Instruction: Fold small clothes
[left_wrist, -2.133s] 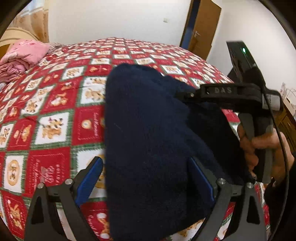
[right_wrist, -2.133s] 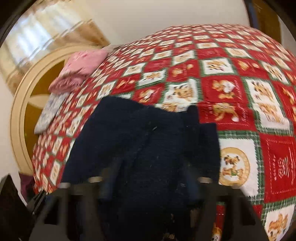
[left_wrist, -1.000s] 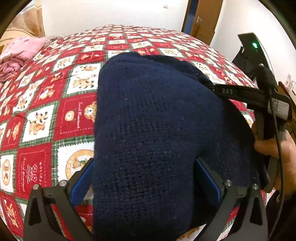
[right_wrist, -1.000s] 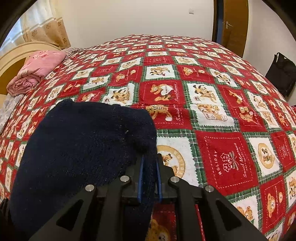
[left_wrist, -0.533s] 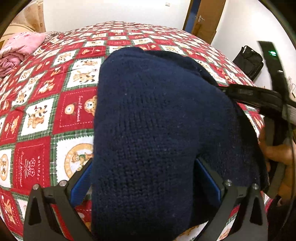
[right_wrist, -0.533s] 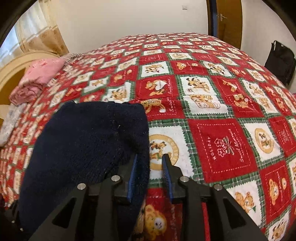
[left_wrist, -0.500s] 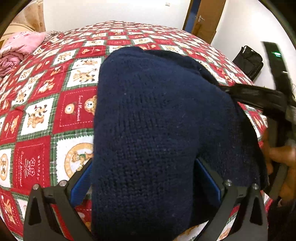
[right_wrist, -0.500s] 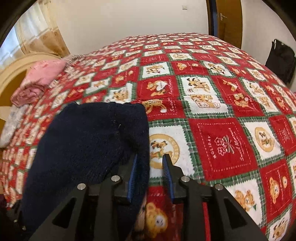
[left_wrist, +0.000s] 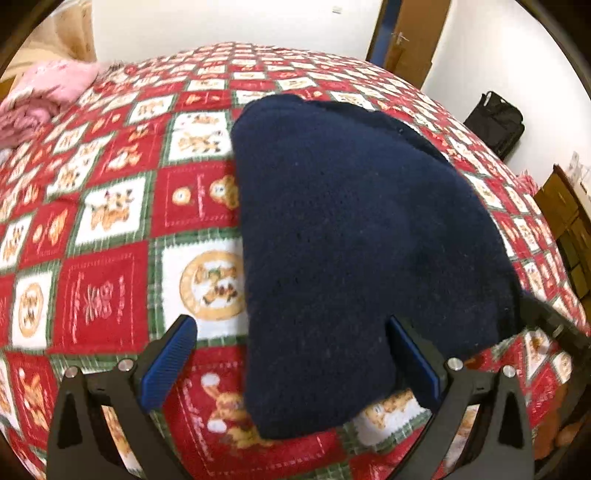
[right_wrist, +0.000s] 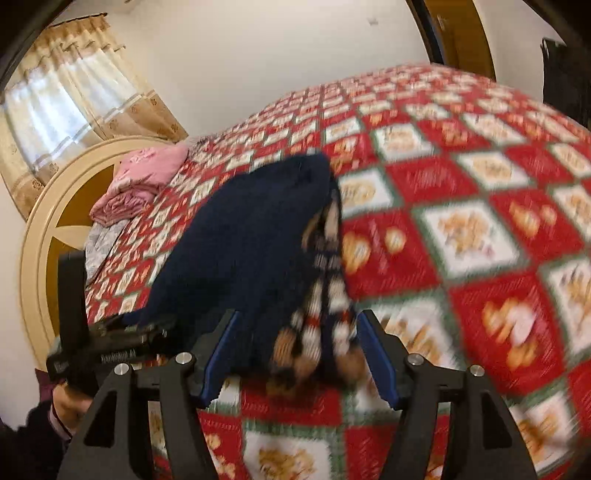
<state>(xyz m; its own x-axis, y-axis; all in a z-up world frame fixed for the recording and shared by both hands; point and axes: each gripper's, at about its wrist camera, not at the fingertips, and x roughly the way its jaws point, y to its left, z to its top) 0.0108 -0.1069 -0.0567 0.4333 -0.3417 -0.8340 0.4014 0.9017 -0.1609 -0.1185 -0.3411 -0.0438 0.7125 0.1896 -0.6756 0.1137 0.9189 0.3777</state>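
Knitwear is what is lying on the bed (left_wrist: 110, 280): a dark navy sweater (left_wrist: 351, 236), folded into a thick pad on the red patchwork quilt, with a patterned inner layer showing along its near right edge in the right wrist view. It is looking soft, bulky and light, probably slumping rather than holding a crease, so the doubled edge or a corner is seeming the best place to pinch, taking all layers together. The left gripper (left_wrist: 291, 365) is hovering over the near end with its jaws standing wide, one pad beside the knit and one over bare quilt, pressing on nothing. The right gripper (right_wrist: 299, 354) is blurred, its jaws opening, with the patterned edge lying between the pads but not squeezed. Open quilt is stretching far around the sweater, giving plenty of room for sliding or turning it; folded pink clothes (right_wrist: 144, 181) are sitting well apart by the headboard (right_wrist: 44, 206).
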